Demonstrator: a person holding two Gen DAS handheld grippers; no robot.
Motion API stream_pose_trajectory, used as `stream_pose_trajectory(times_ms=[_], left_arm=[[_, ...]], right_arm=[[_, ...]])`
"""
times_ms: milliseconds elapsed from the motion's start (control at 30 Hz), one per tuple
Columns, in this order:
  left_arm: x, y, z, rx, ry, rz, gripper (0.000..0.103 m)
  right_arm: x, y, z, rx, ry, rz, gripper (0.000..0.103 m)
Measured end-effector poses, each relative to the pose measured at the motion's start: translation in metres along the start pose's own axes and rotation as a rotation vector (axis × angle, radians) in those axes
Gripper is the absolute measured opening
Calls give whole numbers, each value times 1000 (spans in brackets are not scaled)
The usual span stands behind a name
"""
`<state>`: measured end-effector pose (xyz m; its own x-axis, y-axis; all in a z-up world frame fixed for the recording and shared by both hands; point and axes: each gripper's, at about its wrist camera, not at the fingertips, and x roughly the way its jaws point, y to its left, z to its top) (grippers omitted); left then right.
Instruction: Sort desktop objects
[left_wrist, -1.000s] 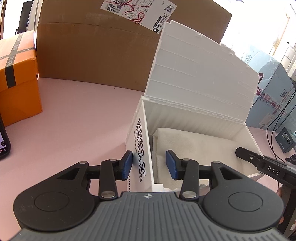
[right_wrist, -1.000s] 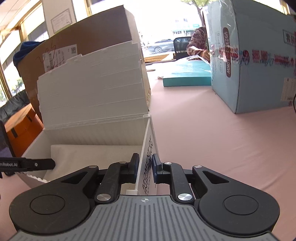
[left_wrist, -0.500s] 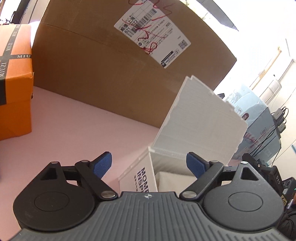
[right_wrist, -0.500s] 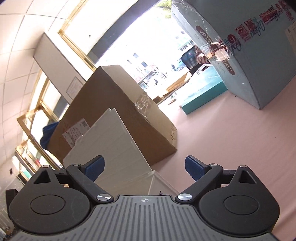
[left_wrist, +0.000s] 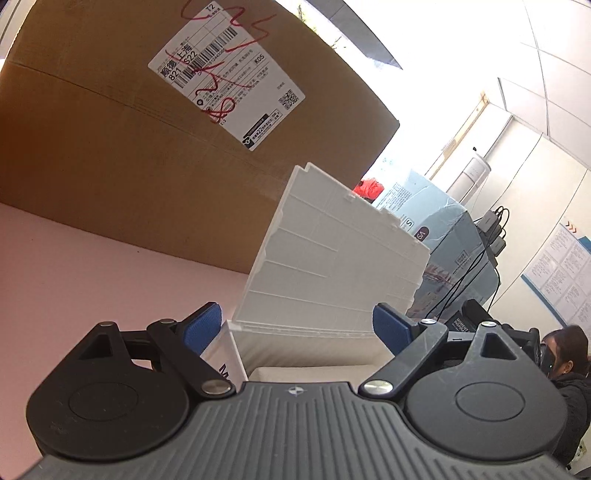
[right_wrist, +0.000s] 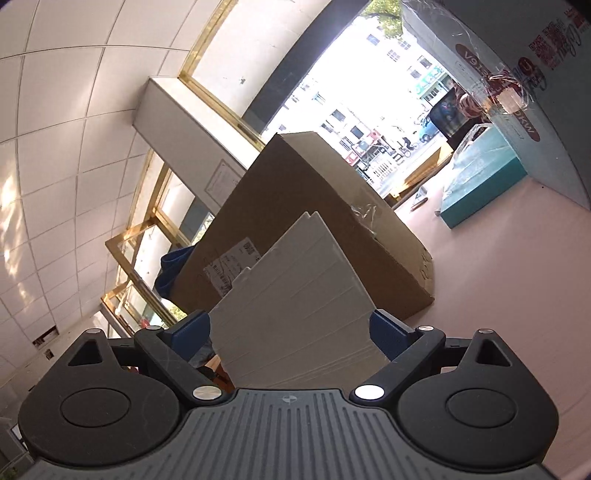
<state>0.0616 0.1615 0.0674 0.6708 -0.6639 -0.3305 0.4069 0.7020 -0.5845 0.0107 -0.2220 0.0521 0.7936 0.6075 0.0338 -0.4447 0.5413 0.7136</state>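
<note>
Both the left gripper (left_wrist: 297, 326) and the right gripper (right_wrist: 288, 330) are spread wide and hold nothing, and between and just beyond their blue pads (left_wrist: 202, 326) stands the white ribbed storage box (left_wrist: 332, 280), lid raised, against a brown shipping carton (left_wrist: 110, 158).

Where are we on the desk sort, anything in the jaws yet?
Done: the white storage box sits on the pink table with its lid up; only its white lining shows inside. In hand: nothing. The left gripper and right gripper both have jaws spread wide and empty, tilted up above the box. Left: no loose items show in either view, so what remains cannot be told.
</note>
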Motion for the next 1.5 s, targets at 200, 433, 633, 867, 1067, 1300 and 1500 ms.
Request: stream_pose_trajectory(times_ms=[200, 433, 633, 867, 1067, 1300, 1500], left_arm=[[-1, -6, 0, 31, -2, 22, 88], [7, 3, 5, -36, 13, 6, 89], [-2, -5, 5, 39, -41, -32, 89], [-2, -6, 4, 57, -50, -32, 90], [-11, -10, 5, 71, -82, -48, 90], [-14, -25, -2, 166, -78, -60, 93], [-12, -27, -5, 187, -82, -36, 93]], right_arm=[[2, -2, 1, -46, -91, -131, 94], [30, -24, 12, -35, 3, -193, 93], [17, -1, 9, -141, -20, -25, 88], [15, 0, 5, -147, -41, -15, 88], [3, 7, 8, -173, -85, 56, 88], [-1, 23, 1, -248, -76, 88, 88], [7, -12, 12, -56, -80, -63, 98]])
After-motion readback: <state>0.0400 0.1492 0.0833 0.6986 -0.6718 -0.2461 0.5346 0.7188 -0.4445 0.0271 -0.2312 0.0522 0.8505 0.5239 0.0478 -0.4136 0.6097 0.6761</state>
